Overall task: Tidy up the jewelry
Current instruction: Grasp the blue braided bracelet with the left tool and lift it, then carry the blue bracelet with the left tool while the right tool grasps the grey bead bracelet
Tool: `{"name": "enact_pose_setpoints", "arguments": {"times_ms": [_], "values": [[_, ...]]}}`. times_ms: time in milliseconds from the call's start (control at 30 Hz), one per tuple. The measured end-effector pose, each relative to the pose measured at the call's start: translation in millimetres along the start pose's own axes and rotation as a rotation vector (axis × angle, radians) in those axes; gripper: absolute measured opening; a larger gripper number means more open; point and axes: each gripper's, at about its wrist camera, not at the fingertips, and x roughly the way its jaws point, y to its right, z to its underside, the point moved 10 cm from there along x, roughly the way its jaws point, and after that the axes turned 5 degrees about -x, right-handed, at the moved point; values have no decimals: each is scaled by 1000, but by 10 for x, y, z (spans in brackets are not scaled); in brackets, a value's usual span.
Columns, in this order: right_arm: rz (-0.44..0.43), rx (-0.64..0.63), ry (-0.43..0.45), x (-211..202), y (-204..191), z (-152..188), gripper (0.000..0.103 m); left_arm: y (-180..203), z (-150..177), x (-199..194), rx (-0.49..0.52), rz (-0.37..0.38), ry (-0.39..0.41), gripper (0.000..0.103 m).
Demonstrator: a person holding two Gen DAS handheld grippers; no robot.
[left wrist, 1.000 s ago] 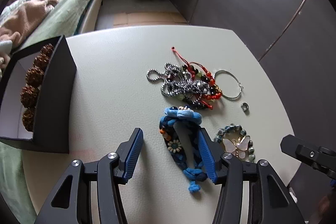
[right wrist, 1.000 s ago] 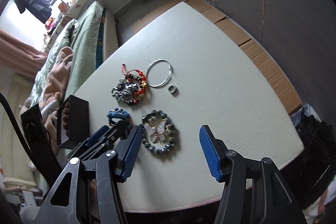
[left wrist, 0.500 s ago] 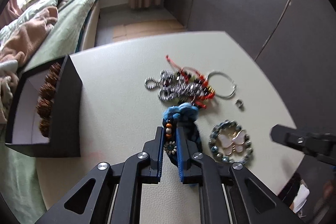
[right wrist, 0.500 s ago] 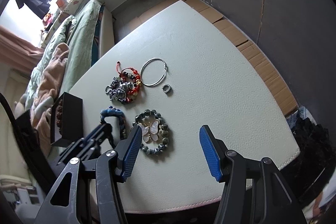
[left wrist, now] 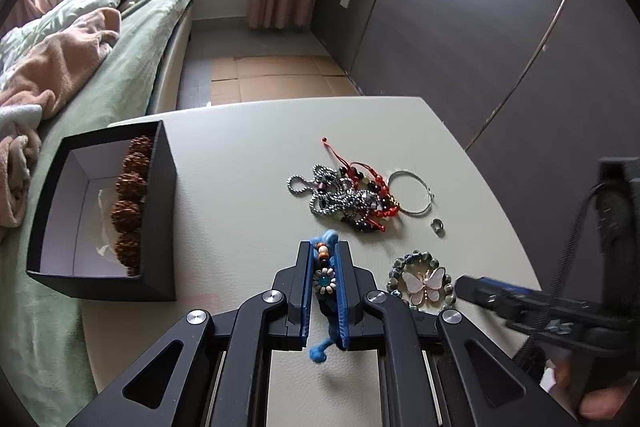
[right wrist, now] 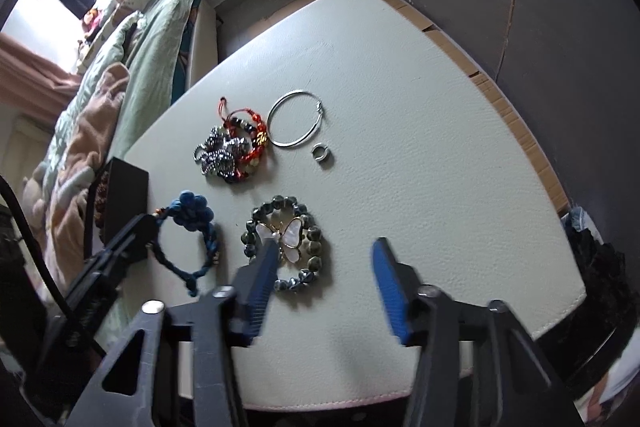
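Note:
My left gripper is shut on a blue braided bracelet with small beads and a flower charm, held above the table; the bracelet also shows in the right wrist view. A black box with brown seed beads stands to the left. My right gripper is open and empty, over a grey bead bracelet with a butterfly charm. A tangle of silver chain and red cord bracelets, a silver hoop and a small ring lie further back.
The white table has a rounded edge at right and front. A bed with green bedding and a pink blanket runs along the left. Dark wardrobe doors stand behind the table.
My left gripper closed on the blue bracelet and lifted it off the table, pulling back. My right gripper moved in over the butterfly bracelet, still open.

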Motion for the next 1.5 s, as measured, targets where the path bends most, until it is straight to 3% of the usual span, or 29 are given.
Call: {"name": "enact_pose_setpoints", "arguments": {"times_ms": [33,67,300,367,467,600,700,767,833,1067,1233,1300,1333,1367,1500], "values": [[9,-10,-11,44,-17,7,30,-13,-7,-18,-5,1,3,10],[25,-21,-19,79,-28,8,29,-28,-15,-38,-10,4,5,2],[130,-111,-23,178,-94,-22,22,-102,-50,-156,-30,32,18,2],[175,-153,-18,178,-118,-11,21,-96,-13,-115,-28,45,-16,2],[241,-206,-12,177,-123,7,11,-126,62,-24,-63,47,-66,2],[186,-190,20,43,-123,-42,11,-132,139,88,-66,36,-126,4],[128,-159,56,-112,-94,-83,11,-126,199,137,-72,34,-147,22],[73,-127,66,-176,-69,-88,11,-110,209,149,-74,32,-142,55],[25,-100,78,-248,-46,-101,11,-98,210,161,-70,19,-128,59],[-69,-80,135,-394,-183,-226,11,-187,319,391,-59,-75,-169,59],[-118,-76,173,-510,-256,-291,11,-212,301,394,-23,-131,-125,59],[-144,-72,187,-562,-272,-306,11,-206,306,398,12,-165,-115,53],[-151,-71,192,-573,-277,-312,11,-197,306,402,27,-176,-111,38],[-156,-65,198,-579,-286,-318,11,-194,301,405,38,-186,-108,29],[-164,-55,195,-528,-350,-314,11,-210,284,354,22,-153,-99,16]]}}
